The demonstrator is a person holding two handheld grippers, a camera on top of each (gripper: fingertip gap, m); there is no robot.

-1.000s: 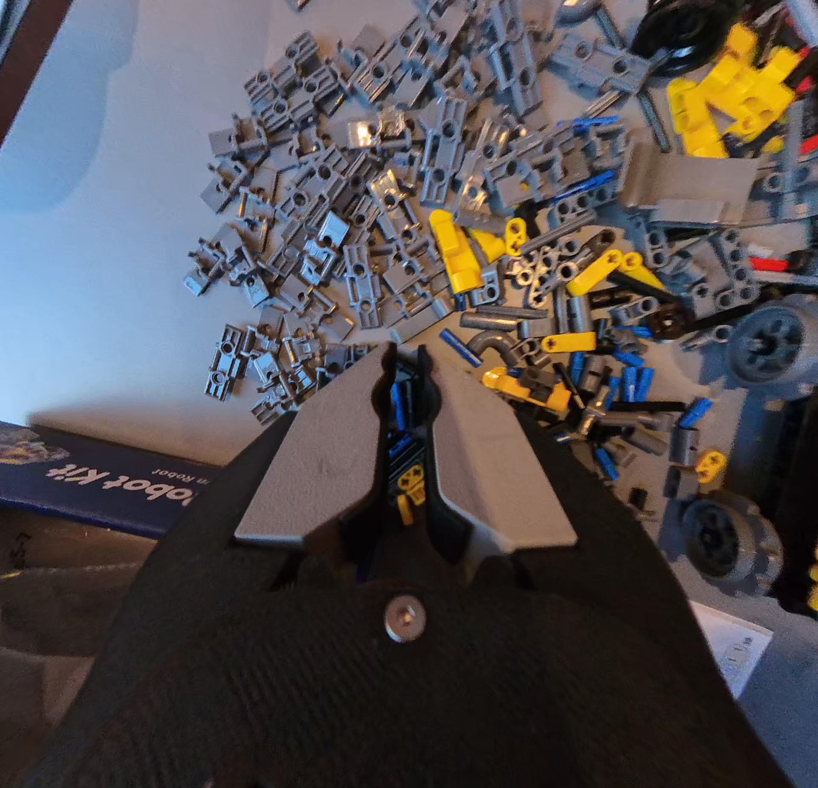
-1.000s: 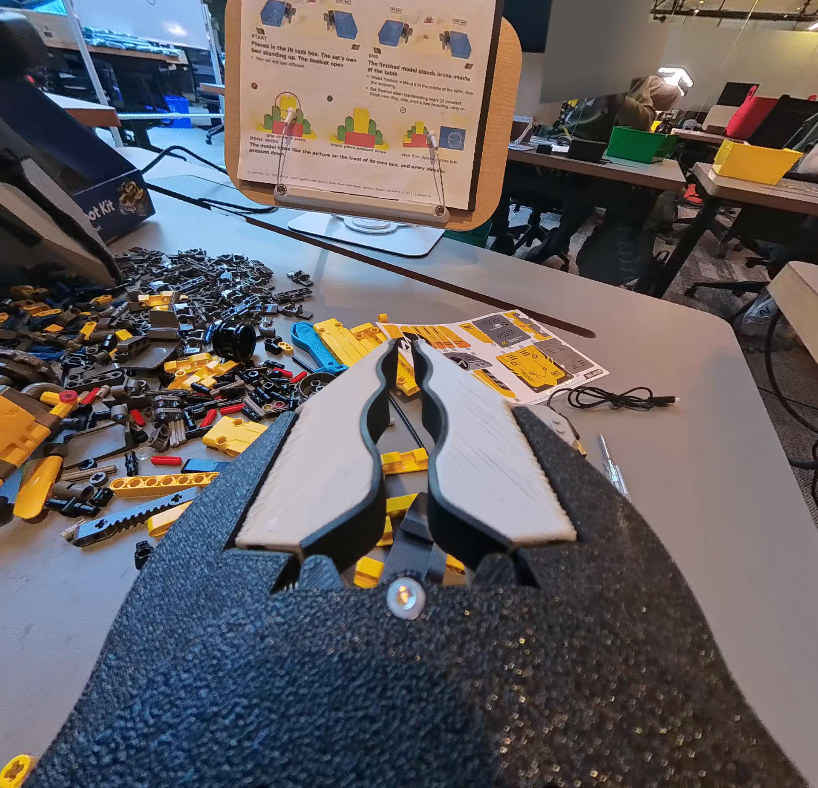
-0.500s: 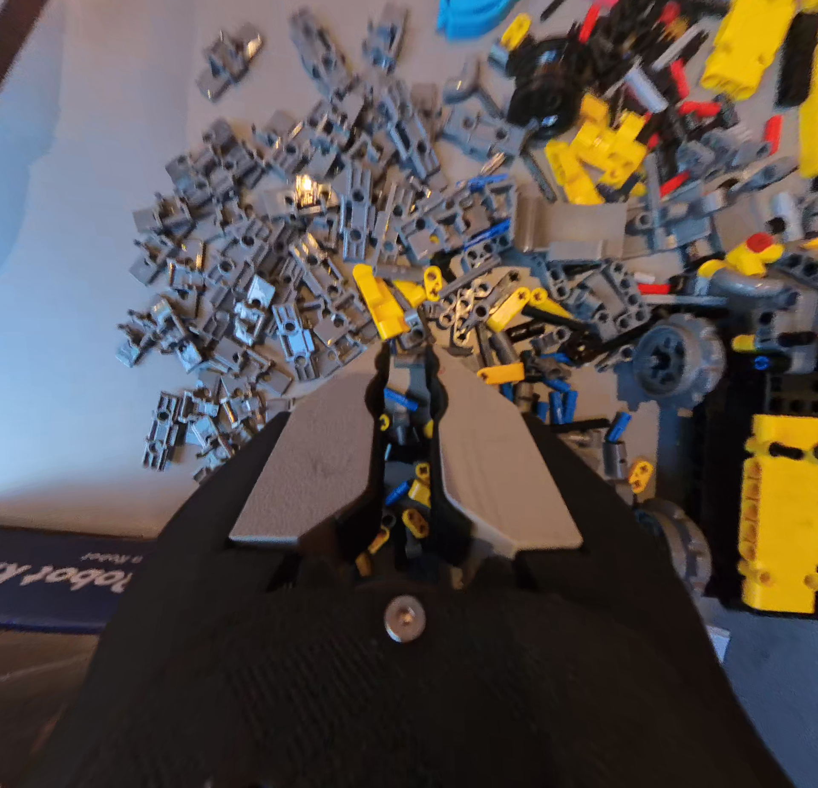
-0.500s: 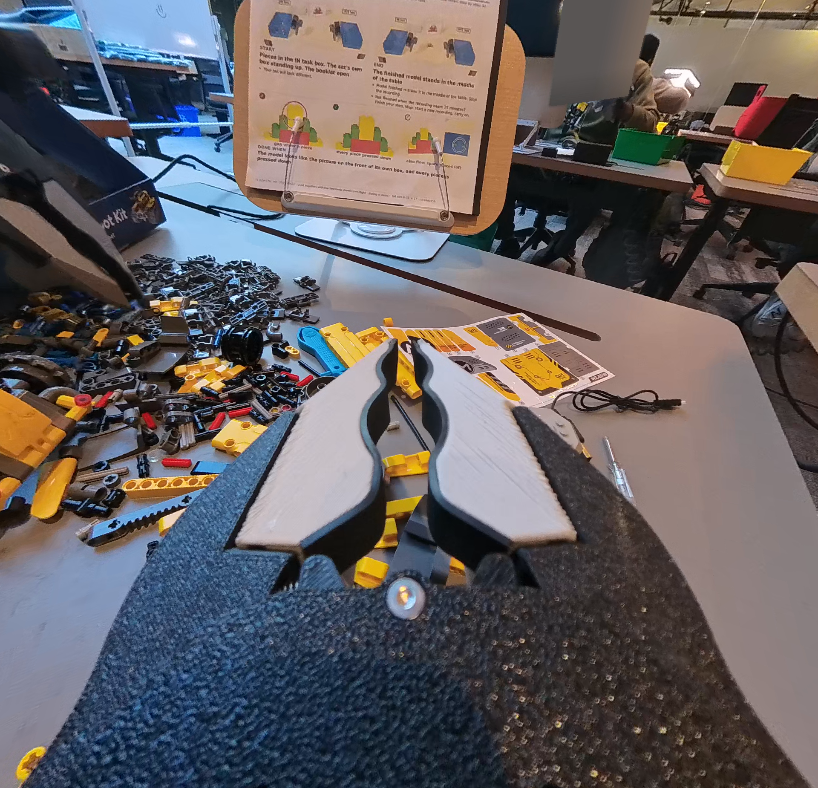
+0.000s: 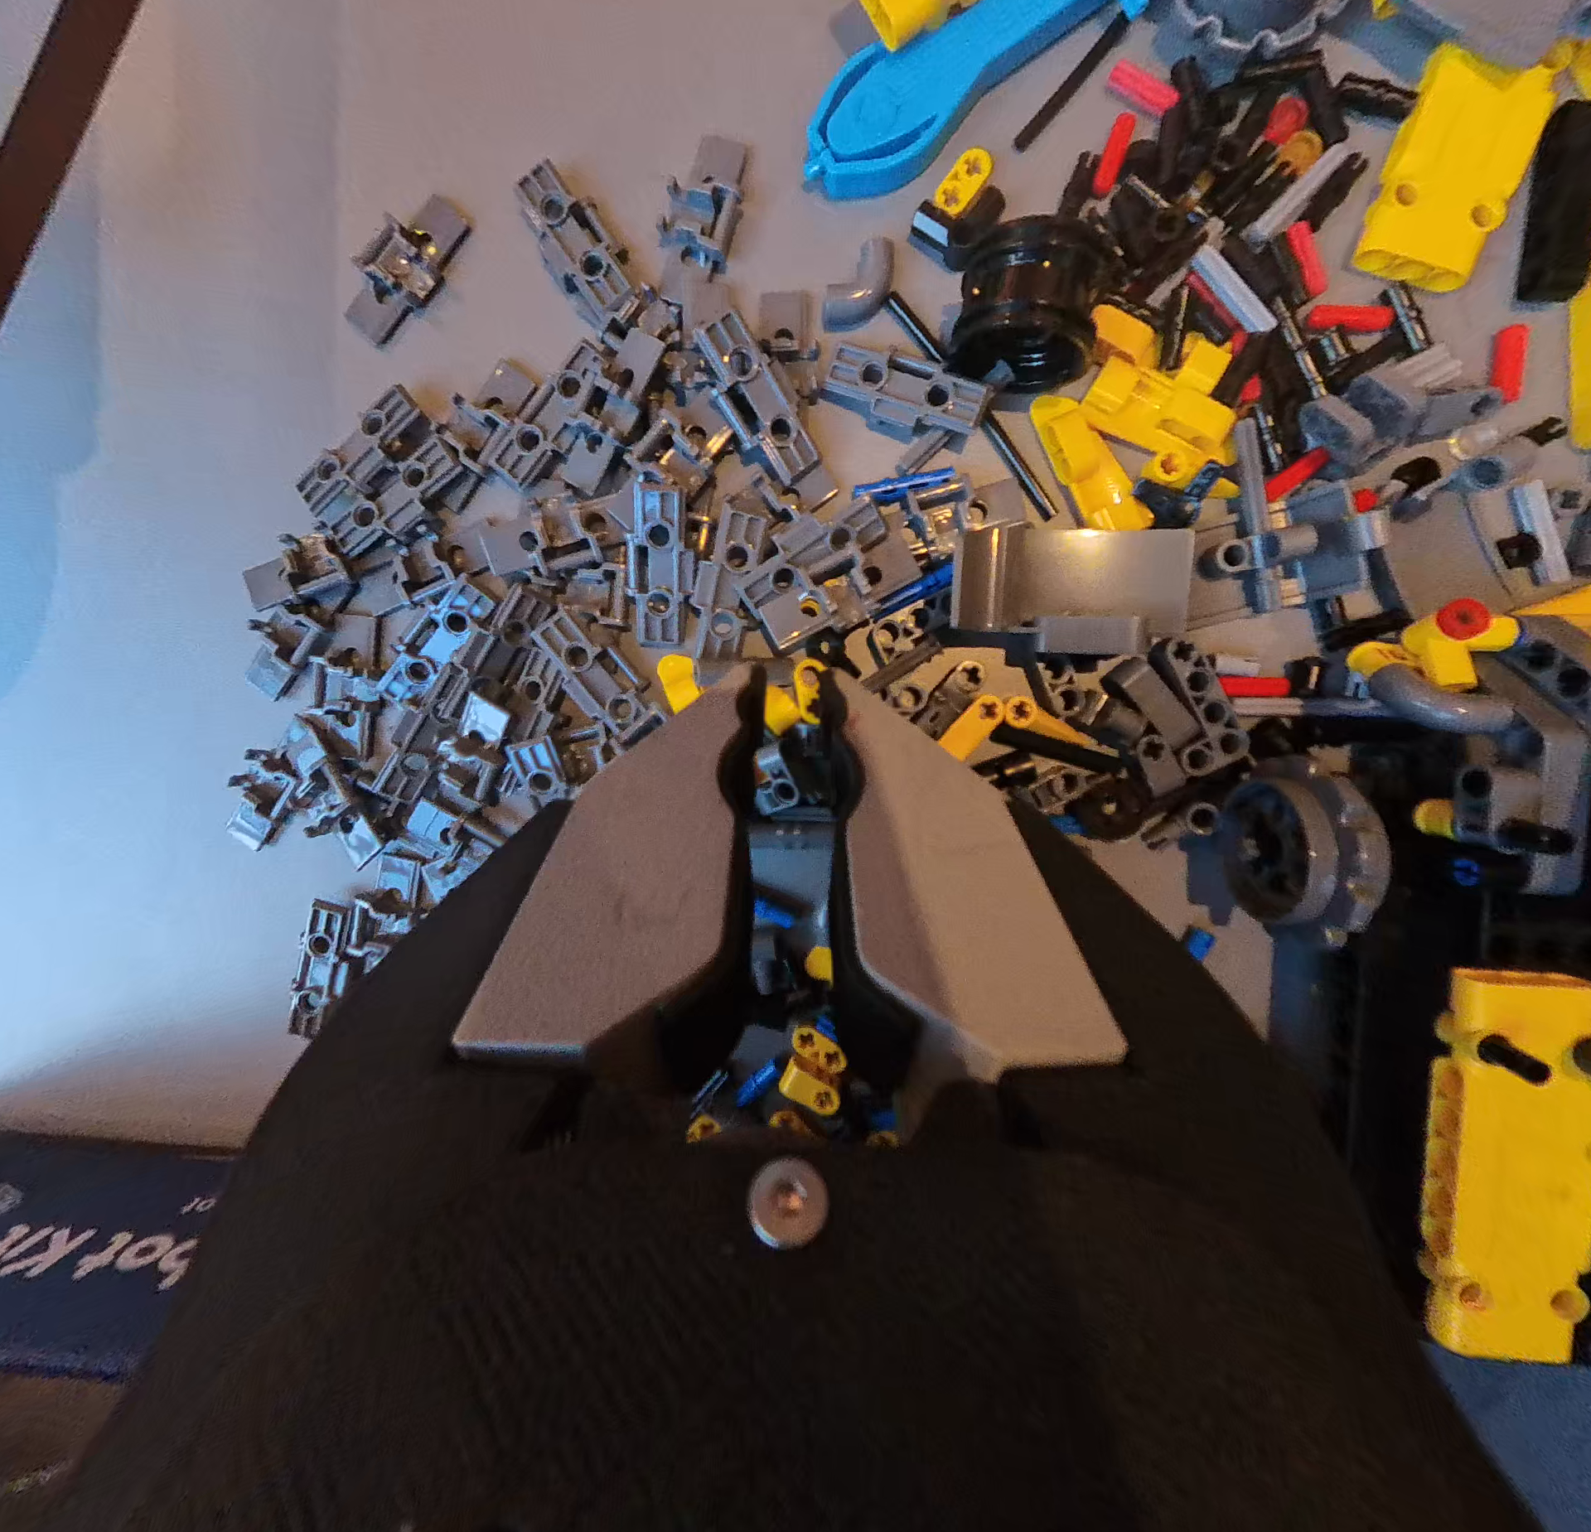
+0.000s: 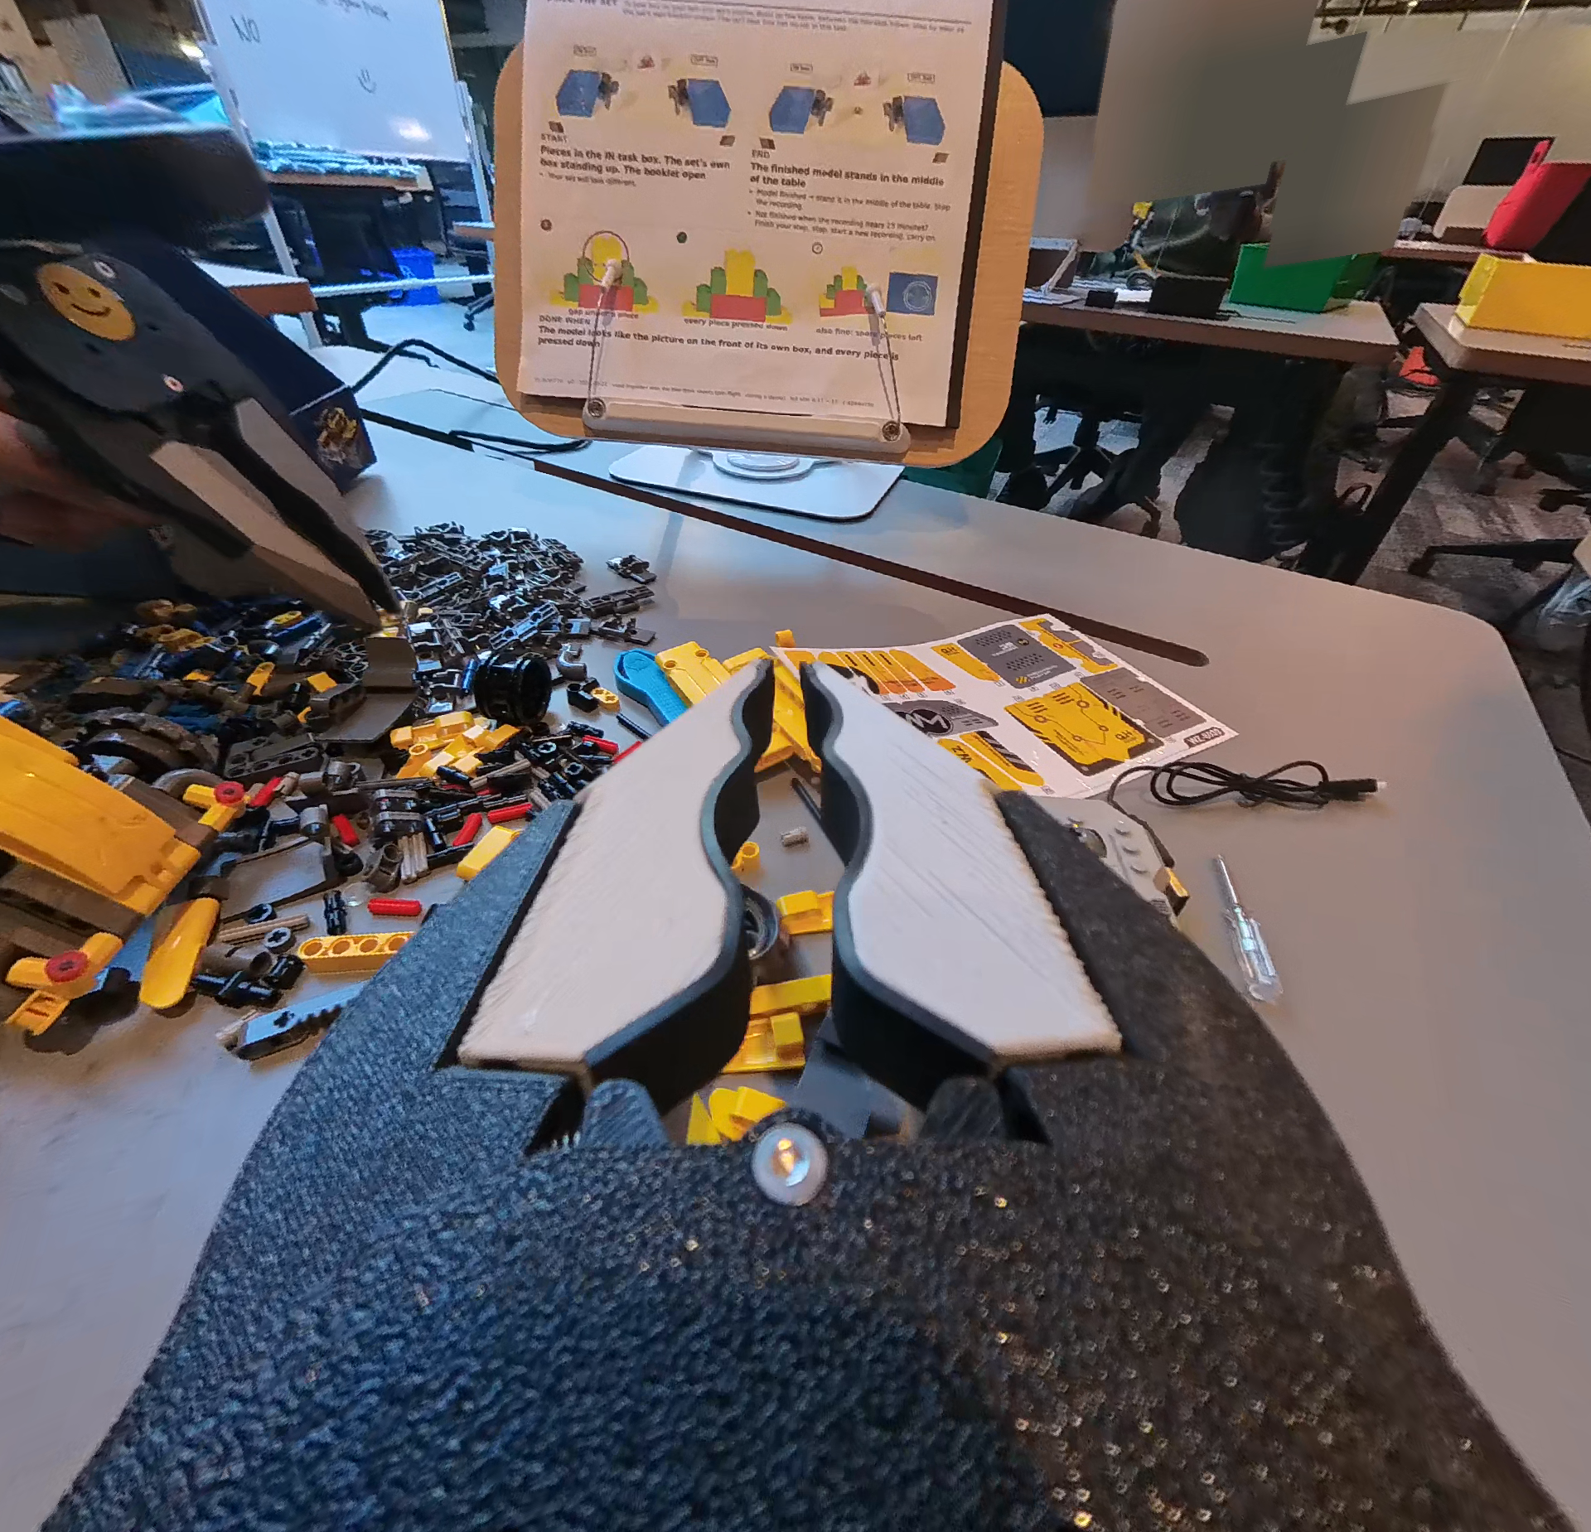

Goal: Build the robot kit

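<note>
Now both grippers are hovering over scattered bricks.
Left gripper [image 5: 788,694] is hanging nearly clenched, empty, beside the black wheel hub [image 5: 1024,303], above grey bricks [image 5: 551,561]. Right gripper [image 6: 785,673], slightly parted and empty, is pointing past that hub [image 6: 512,688] toward the sticker sheet [image 6: 1033,699].

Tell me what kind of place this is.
Probably a shared workshop or lab office. A grey table strewn with toy building pieces, an instruction sheet on a stand, a whiteboard and rows of desks behind suggest it.
</note>
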